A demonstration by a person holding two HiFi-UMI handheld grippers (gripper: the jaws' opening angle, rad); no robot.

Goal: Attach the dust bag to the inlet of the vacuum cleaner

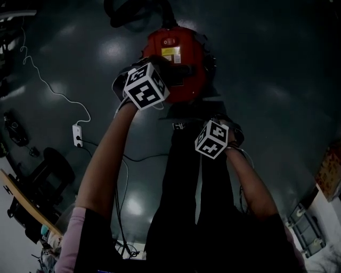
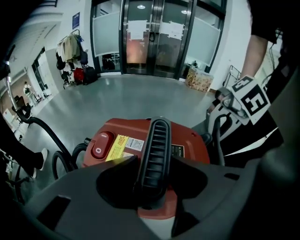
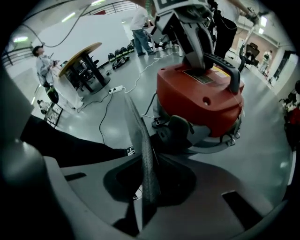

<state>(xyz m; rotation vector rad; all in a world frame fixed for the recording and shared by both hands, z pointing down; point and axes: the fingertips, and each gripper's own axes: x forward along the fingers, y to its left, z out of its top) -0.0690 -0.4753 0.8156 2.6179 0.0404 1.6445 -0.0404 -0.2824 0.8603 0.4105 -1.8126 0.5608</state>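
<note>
**Barely begun: nothing attached yet**

Head view. Upper centre of the frame: a red vacuum cleaner (image 1: 178, 58) on the dark floor (image 1: 266, 80), with a black hose (image 1: 128, 16) curling off towards the top edge. Down over the machine's top, just left of centre: the left gripper (image 1: 160, 74). Lower and to the right, near the machine's nearer side but apart from it: the right gripper (image 1: 218, 128). Too dim here to make out anything in either.

Left gripper view. Wide-spread jaws straddling the black ribbed carry handle (image 2: 157, 154) in mid-frame, tips close on either side. No squeeze evident, so read as open around the handle rather than gripping it. Left of the handle: a red rocker switch (image 2: 102, 144) and a yellow label (image 2: 119, 146).

Right gripper view. Jaws nearly together, pinching the edge of a thin grey textured sheet, taken to be the dust bag (image 3: 143, 154), rising from lower centre up the middle of the frame. Vacuum cleaner at upper right, apart from the bag, red top seated on its grey base. Low on the near side: a round grey fitting (image 3: 180, 129), perhaps the inlet; cannot tell.

Progress, as a judgement: bag in hand, handle about to be steadied, nothing joined. Left to do: get at the inlet, bring the bag's opening up to it, press it home.
</note>
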